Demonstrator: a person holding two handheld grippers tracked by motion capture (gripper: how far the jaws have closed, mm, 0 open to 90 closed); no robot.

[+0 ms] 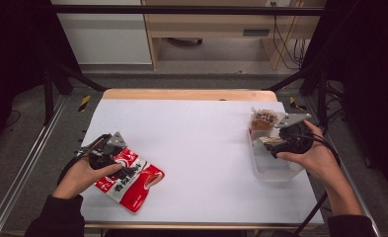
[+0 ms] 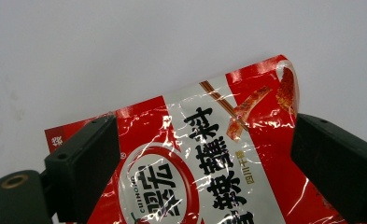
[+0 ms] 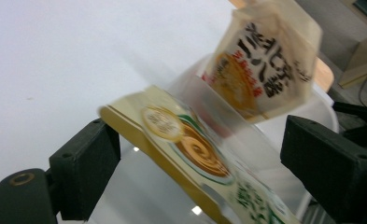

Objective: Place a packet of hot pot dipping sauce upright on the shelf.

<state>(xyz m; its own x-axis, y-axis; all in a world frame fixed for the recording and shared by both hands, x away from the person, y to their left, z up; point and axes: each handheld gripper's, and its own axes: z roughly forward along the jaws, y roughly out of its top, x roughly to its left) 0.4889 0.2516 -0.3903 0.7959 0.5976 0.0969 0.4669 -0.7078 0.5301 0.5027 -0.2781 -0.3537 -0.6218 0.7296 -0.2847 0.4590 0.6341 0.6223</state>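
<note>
- White paper covers the desk [image 1: 196, 128], which stands in a dim room with a cabinet beyond its far edge.
- At the right, the right claw [image 1: 276, 144] hangs over a clear plastic bin [image 1: 275, 173], jaws wide apart and gripping nothing.
- Between those jaws a cream snack packet [image 3: 190, 154] leans on the bin's rim; just beyond the claw a second cream packet [image 3: 265, 60] stands upright in the bin.
- At the left, the left claw [image 1: 113, 160] sits low over a red seasoning pouch [image 1: 132, 180] lying flat on the desk, jaws wide, one at each side edge of the pouch and neither pressing it.
- Judged step: packing the packets into the bin, with the red pouch next.
- To do it well, lower the left claw until both pads straddle the pouch edge, close firmly on the slippery film, and lift without dragging.
- Draw the right claw straight back so it does not tip the leaning packet.
</note>
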